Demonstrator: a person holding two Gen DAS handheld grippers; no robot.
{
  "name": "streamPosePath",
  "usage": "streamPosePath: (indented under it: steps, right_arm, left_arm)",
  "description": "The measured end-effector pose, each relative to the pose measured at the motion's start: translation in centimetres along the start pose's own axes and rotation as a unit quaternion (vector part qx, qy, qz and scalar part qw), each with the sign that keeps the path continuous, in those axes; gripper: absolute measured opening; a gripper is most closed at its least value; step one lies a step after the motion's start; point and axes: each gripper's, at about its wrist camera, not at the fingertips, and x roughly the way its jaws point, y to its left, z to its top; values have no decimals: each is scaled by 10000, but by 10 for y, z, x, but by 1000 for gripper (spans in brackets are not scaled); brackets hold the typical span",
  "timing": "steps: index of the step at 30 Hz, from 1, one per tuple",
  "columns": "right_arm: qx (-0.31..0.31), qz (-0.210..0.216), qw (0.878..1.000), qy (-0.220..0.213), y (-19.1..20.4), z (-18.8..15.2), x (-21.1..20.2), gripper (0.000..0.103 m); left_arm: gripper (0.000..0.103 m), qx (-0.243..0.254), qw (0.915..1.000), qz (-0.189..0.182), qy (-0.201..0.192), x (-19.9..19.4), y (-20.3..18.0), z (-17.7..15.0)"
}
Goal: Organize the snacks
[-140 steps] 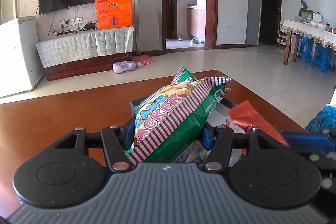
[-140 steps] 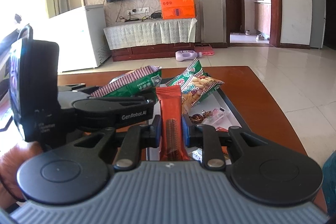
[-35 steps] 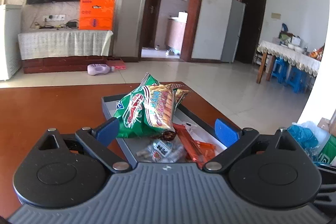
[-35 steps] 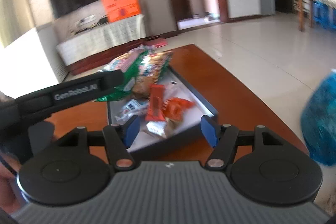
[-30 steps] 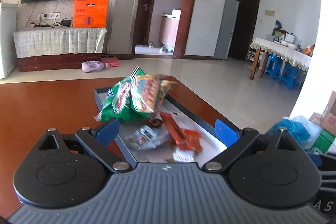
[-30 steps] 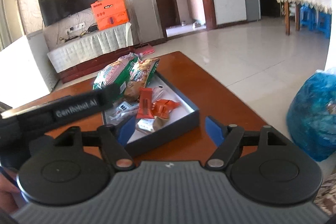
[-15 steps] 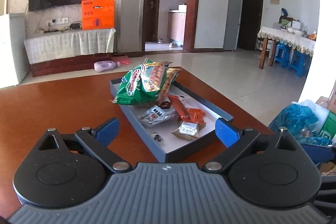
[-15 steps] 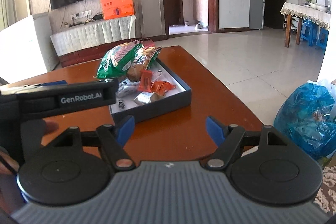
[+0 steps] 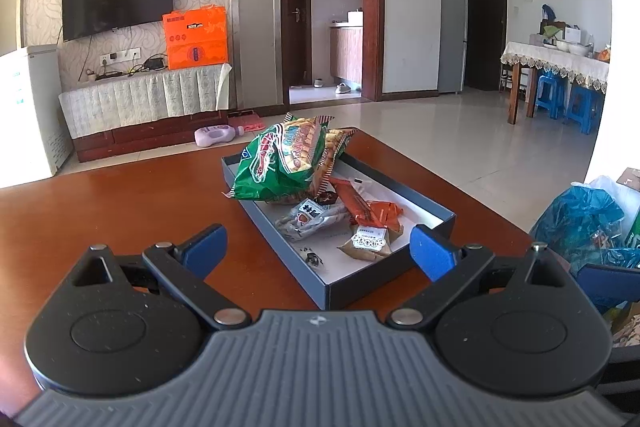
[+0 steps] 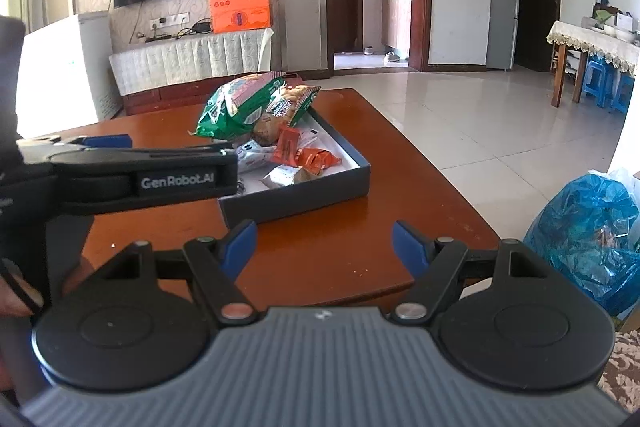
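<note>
A dark blue box (image 9: 384,281) with a white inside sits on the brown table (image 9: 120,211). It holds green cracker bags (image 9: 280,163) at its far end, an orange bar (image 9: 354,201), an orange packet (image 9: 380,213) and small wrapped snacks (image 9: 316,217). The box (image 10: 304,197) and the bags (image 10: 236,107) also show in the right wrist view. My left gripper (image 9: 318,249) is open and empty, short of the box's near corner. My right gripper (image 10: 324,245) is open and empty, over the table's near edge.
The left gripper's body (image 10: 120,179) crosses the left of the right wrist view. A blue plastic bag (image 10: 584,227) sits on the floor right of the table. A TV stand (image 9: 144,103), a white fridge (image 9: 28,111) and a dining table with blue stools (image 9: 560,79) stand far off.
Both grippers let go of their snacks, which now lie in the box. Both then opened and drew back from the box toward the table's near side.
</note>
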Motion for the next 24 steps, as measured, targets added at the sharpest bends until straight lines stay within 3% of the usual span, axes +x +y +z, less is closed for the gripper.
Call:
streamPosePath:
  steps: [24]
  right_arm:
    - [-51, 52, 9998, 199, -2, 2, 6, 77]
  left_arm:
    - [100, -48, 10000, 28, 9, 5, 3, 0]
